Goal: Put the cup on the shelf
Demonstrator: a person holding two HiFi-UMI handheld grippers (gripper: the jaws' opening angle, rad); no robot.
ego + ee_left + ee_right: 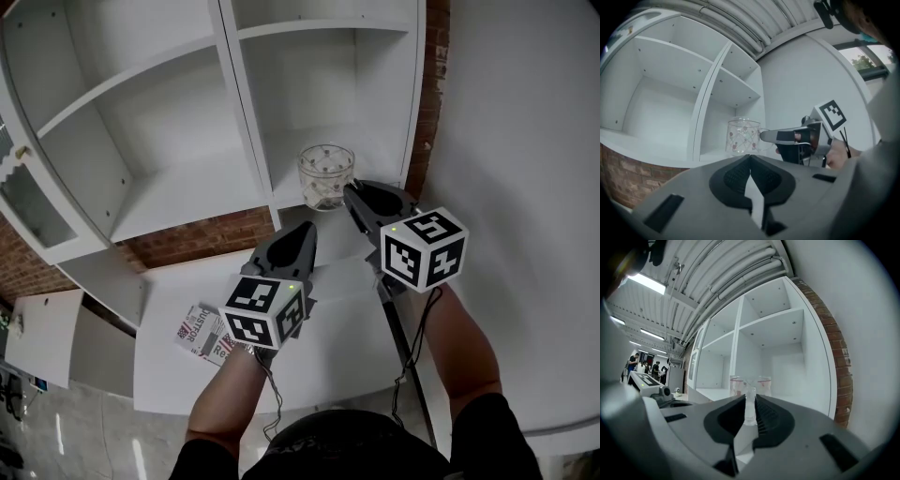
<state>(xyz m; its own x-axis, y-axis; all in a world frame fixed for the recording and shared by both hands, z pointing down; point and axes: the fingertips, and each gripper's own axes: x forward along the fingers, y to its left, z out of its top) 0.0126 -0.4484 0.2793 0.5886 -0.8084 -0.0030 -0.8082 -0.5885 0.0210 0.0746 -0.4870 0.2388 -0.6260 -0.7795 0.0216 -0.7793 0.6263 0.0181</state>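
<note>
- Left tool [302, 232] had its jaws pressed together on nothing, low over the bench [328, 356], at about seven o'clock from the cup [326, 176]. Did it have a part to play?
- None that I could judge. Best to hold it there, clear of the glass.
- And the cup itself?
- It was upright at the front edge of the shelf [380, 155], over the lower board of the right-hand bay. Whether its base touched the board I couldn't tell. The right tool [349, 190], reaching in from five o'clock, was clamped on the handle [749, 406], its jaws a sliver apart around the thin glass.
- So how should the setting-down have gone?
- I'd have carried it deeper, toward twelve o'clock, with the tool level, then lowered it until the base sat flat, well back from the lip. Only then would I ease the jaws apart and draw straight back toward six, so nothing hooked the handle. The divider [246, 112] stood at nine o'clock of the cup and the side wall [415, 84] at three, so midway seemed wise.
</note>
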